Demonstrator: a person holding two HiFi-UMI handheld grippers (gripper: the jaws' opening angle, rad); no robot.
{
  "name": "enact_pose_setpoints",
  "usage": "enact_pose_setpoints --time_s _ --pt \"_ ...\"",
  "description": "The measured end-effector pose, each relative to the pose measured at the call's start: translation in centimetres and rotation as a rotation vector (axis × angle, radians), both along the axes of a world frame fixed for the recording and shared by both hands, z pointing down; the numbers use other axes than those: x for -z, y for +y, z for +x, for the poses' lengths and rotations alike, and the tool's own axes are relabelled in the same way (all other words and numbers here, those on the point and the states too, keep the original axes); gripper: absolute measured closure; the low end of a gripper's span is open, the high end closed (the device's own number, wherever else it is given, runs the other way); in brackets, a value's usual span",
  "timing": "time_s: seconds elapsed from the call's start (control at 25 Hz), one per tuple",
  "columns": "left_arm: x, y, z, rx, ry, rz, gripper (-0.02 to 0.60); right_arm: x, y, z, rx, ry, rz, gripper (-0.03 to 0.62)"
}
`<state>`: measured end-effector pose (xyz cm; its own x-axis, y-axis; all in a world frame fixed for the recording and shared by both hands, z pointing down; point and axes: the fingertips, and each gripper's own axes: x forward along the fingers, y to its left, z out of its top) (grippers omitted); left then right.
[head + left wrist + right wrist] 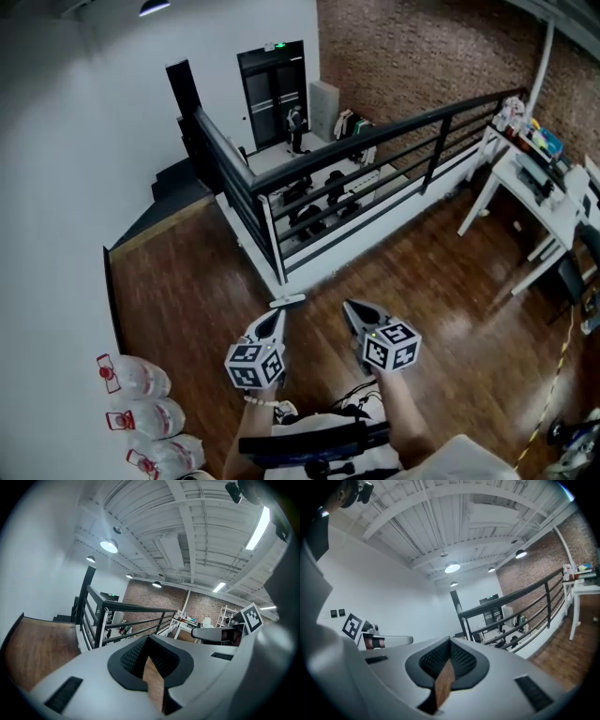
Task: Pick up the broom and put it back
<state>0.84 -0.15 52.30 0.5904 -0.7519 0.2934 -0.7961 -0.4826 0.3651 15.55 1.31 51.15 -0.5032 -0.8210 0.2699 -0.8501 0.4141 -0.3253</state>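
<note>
No broom shows in any view. In the head view my left gripper (278,315) and right gripper (351,307) are held side by side above the brown wooden floor (187,291), both pointing toward the black railing (375,141). The left gripper's (148,638) jaws meet at their tips with nothing between them. The right gripper (450,639) is shut in the same way and holds nothing. Each gripper view catches the other gripper beside it: the right gripper's cube (252,617) in the left gripper view, the left gripper's cube (352,626) in the right gripper view.
The railing (122,606) runs across ahead, above a lower level with a dark door (274,89). A white wall (66,169) lies to the left, a white table (525,173) to the right. Large water bottles (141,380) lie on the floor at lower left. A yellow cable (553,375) trails at right.
</note>
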Motion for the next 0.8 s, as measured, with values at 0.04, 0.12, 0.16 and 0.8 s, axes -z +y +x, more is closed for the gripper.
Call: enact_pose_setpoints --time_s 0.04,0.12,0.16,0.8 --pt "0.0 -0.1 -0.2 -0.001 0.001 0.000 0.584 0.0 -0.1 -0.3 0.001 -0.001 0.000 0.585" --pt "0.2 -0.2 -0.5 -0.003 0.003 0.001 0.584 0.1 -0.2 -0.8 0.003 -0.004 -0.002 0.585" --pt "0.3 -0.2 -0.7 -0.003 0.004 0.002 0.584 0.2 -0.2 -1.0 0.004 -0.003 -0.001 0.585" --pt "0.3 -0.7 -1.6 -0.008 0.018 0.006 0.584 0.4 -0.9 -2.2 0.005 0.017 0.007 0.585"
